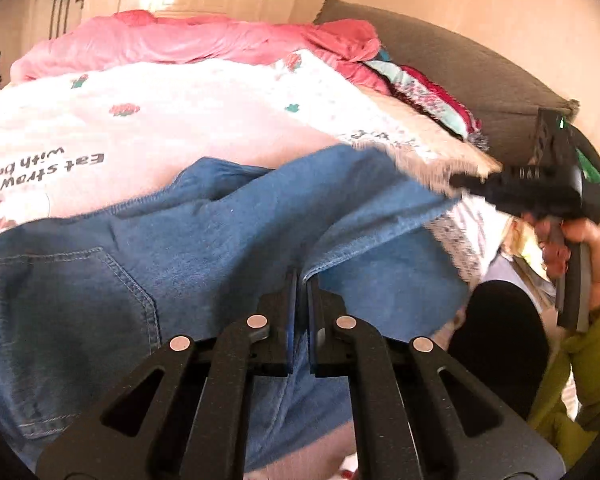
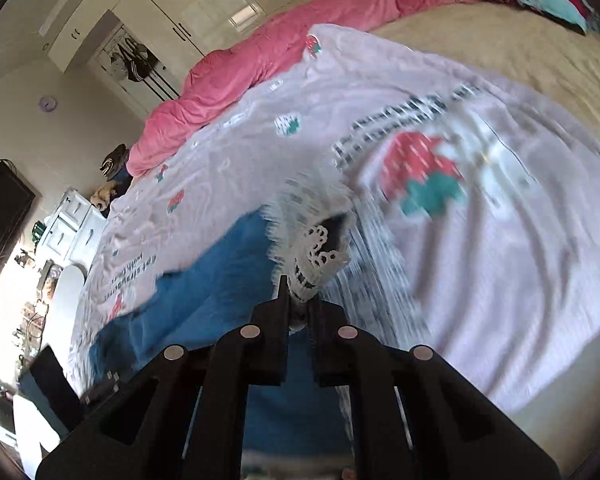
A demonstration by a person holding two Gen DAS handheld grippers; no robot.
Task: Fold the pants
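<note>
Left gripper (image 1: 302, 280) clamped together on hemmed edge of blue denim pants (image 1: 204, 236), fabric pinched between pads. Right gripper (image 2: 298, 300) clamped on white lace-trimmed fringed hem (image 2: 316, 248) of same pants, frame blurred. Pants lay spread on pink strawberry-print blanket (image 2: 500, 240) over bed, back pocket (image 1: 72, 280) facing up at left. Right gripper (image 1: 460, 180) seen at far leg end, held by person's hand (image 1: 588, 248), green sleeve (image 1: 580, 380) below. Pink duvet (image 1: 160, 40) bunched beyond blanket.
</note>
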